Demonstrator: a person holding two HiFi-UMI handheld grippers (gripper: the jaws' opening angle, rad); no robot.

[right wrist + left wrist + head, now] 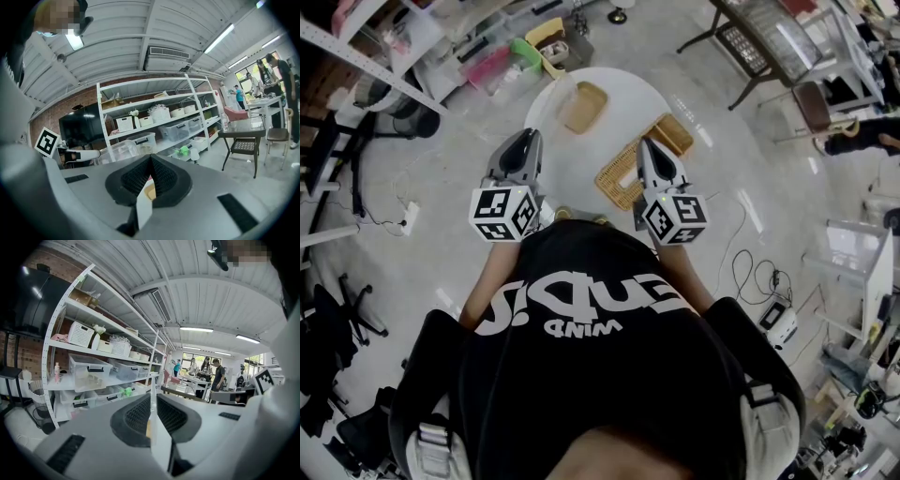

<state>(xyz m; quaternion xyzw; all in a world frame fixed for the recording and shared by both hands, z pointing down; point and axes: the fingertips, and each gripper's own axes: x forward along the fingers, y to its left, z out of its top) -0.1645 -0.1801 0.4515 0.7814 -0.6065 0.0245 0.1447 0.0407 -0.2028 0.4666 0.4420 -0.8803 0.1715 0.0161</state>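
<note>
Both left gripper (527, 139) and right gripper (646, 143), jaws pressed together, seemingly empty, hover at the near edge of the round white table (619, 101); its rectangular woven straw tray (619, 178) angles far-right.

We get bright, even light from the ceiling tubes (197, 328), and the pale floor (459, 187) and white counter (623, 103) throw back soft glare. Every view bends hard at its edges, with black corners. The left gripper (151, 401) and right gripper (150, 164) look softly blurred near the lens, while the shelves (159, 122) stay crisp.
</note>
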